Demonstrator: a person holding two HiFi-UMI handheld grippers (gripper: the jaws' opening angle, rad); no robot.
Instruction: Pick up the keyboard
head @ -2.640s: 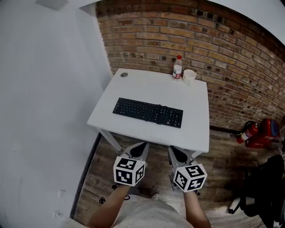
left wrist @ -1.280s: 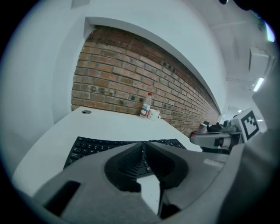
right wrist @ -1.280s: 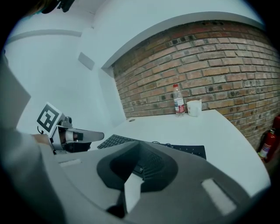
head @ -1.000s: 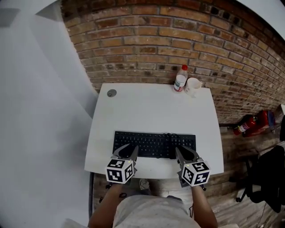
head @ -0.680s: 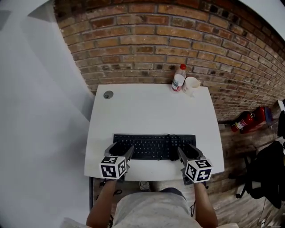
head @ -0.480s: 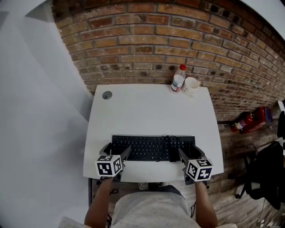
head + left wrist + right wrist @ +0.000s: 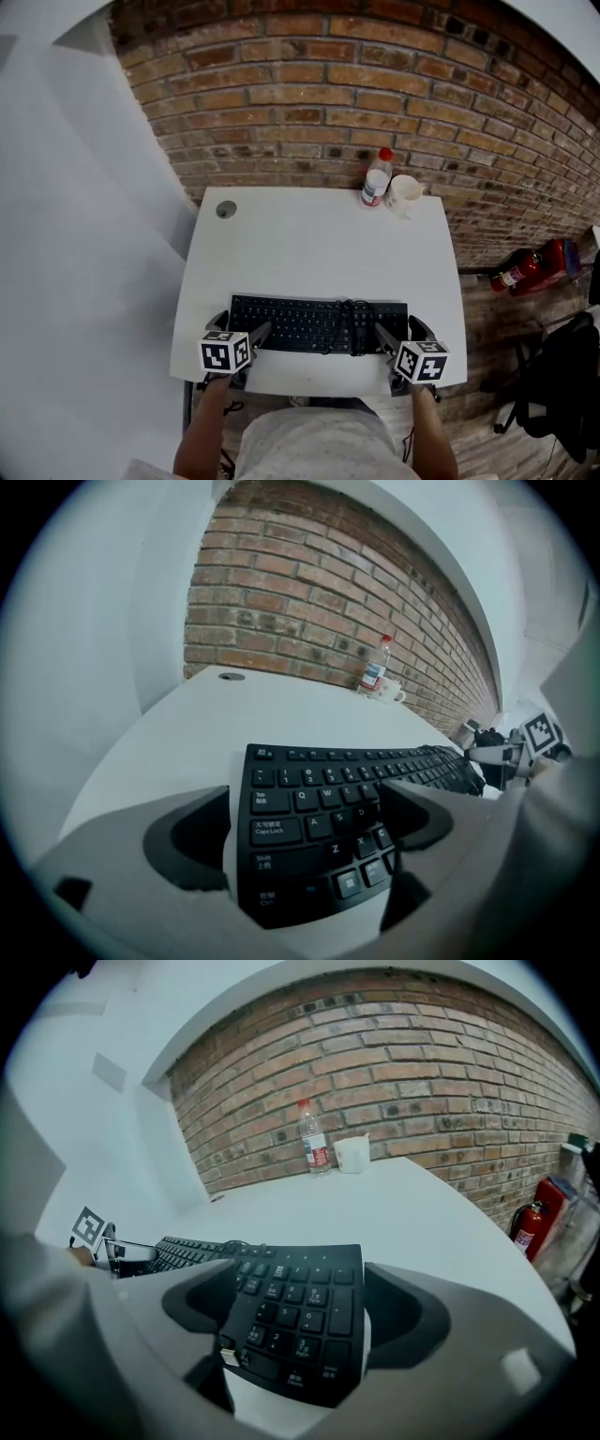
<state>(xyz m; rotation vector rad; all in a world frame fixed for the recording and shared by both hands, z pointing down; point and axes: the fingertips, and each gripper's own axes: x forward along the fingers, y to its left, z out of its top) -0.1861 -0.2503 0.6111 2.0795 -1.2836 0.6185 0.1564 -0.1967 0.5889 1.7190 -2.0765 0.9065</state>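
Observation:
A black keyboard (image 7: 319,325) lies flat near the front edge of the white table (image 7: 309,244), its cable coiled on top of the keys. My left gripper (image 7: 241,329) is at the keyboard's left end, its jaws opening. In the left gripper view the keyboard (image 7: 319,794) runs in between the left gripper's (image 7: 305,832) wide jaws, and no pad presses on it. My right gripper (image 7: 403,330) is at the right end, jaws also opening. The number-pad end of the keyboard (image 7: 300,1312) sits between the right gripper's (image 7: 302,1307) jaws, untouched.
A plastic bottle (image 7: 375,178) and a white cup (image 7: 403,195) stand at the table's back right, against the brick wall. A round cable grommet (image 7: 225,209) is at the back left. A red fire extinguisher (image 7: 530,272) and a dark chair (image 7: 562,394) are on the floor to the right.
Both grippers came from in front of the table to the keyboard's two ends, sank toward it, and their jaws went from nearly shut to wide. The keyboard stayed put.

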